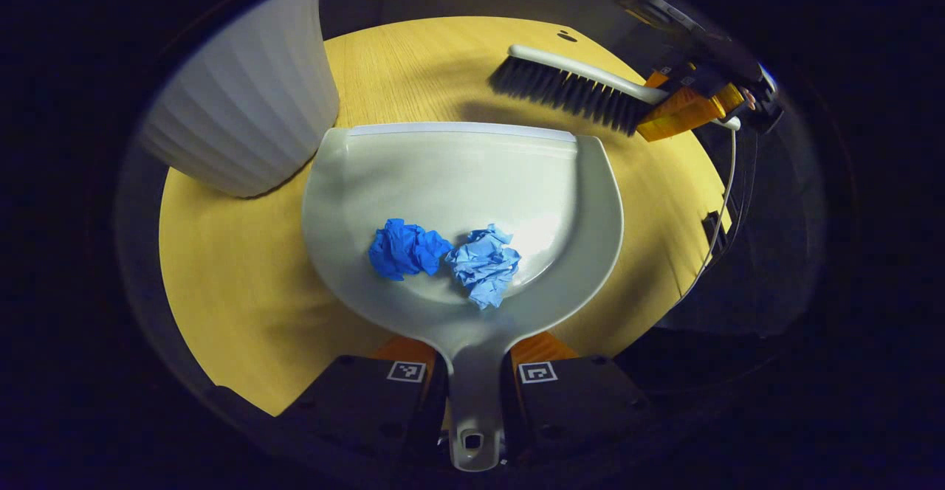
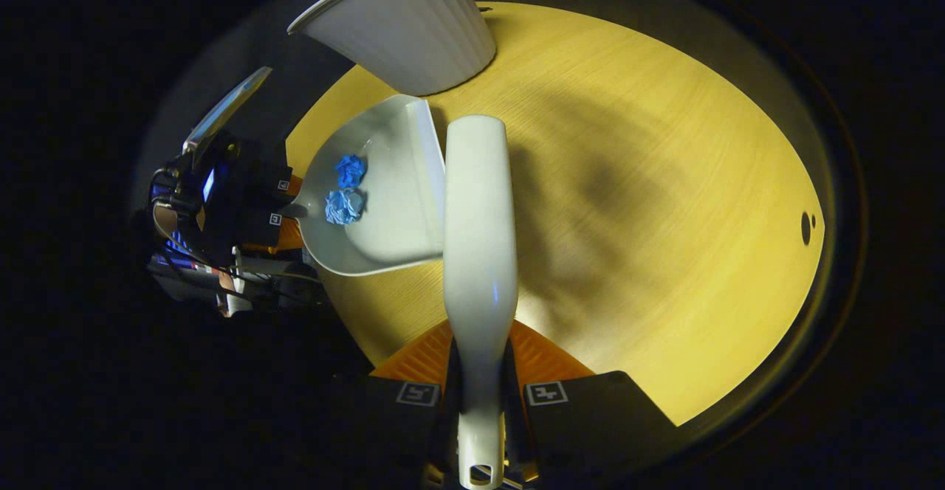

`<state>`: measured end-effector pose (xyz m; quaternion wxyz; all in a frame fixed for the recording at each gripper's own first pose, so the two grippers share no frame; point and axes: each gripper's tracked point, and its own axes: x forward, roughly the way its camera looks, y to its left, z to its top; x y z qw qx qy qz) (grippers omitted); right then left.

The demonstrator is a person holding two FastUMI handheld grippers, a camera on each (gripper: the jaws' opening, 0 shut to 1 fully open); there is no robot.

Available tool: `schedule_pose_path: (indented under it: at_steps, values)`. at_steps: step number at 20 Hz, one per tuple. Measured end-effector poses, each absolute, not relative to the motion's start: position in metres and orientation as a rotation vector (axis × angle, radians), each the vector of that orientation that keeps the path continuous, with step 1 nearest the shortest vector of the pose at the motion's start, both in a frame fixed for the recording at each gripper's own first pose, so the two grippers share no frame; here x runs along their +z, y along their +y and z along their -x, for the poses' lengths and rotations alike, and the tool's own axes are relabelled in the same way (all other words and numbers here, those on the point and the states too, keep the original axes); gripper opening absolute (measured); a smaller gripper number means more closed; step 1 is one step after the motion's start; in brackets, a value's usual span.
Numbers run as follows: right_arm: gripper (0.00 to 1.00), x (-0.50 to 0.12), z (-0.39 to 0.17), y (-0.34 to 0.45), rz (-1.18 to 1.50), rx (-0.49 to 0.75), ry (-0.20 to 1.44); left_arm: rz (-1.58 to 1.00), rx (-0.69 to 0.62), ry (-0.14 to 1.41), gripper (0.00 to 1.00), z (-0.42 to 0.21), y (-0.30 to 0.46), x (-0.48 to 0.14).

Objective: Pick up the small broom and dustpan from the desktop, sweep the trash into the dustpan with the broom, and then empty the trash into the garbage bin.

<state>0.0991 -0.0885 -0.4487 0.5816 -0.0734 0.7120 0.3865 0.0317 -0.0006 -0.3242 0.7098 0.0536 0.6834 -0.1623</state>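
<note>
Left gripper (image 1: pixel 472 372) clamped on dustpan (image 1: pixel 461 173) handle, right gripper (image 2: pixel 480 394) clamped on broom (image 2: pixel 478 232); could spill paper wads (image 1: pixel 443 257) short of bin (image 1: pixel 244 106) if tipped early.

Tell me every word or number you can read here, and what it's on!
No words or numbers can be read.
Left gripper: two square black-and-white marker patterns, not writing.
Right gripper: two similar markers, not writing.
Dustpan, broom, bin, blue paper balls, table: no print visible.
</note>
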Motion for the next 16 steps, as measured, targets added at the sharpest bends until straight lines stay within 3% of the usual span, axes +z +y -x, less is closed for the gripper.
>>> schedule_pose_path:
  at_steps: [6,10,13,16]
  values:
    - [0.29,-0.514,-0.076,-0.116,0.196,0.721,1.613,-0.203,-0.422,1.407,0.30,-0.002,-0.022,-0.240]
    - [0.28,-0.548,-0.046,-0.118,0.029,0.619,1.616,-0.136,-0.401,1.335,0.29,-0.002,-0.027,-0.170]
    - [0.29,-0.562,-0.037,-0.121,-0.081,0.576,1.561,-0.046,-0.347,1.284,0.29,-0.026,-0.012,-0.130]
    - [0.29,-0.552,-0.041,-0.115,-0.129,0.530,1.498,-0.053,-0.209,1.244,0.29,-0.053,0.030,-0.108]
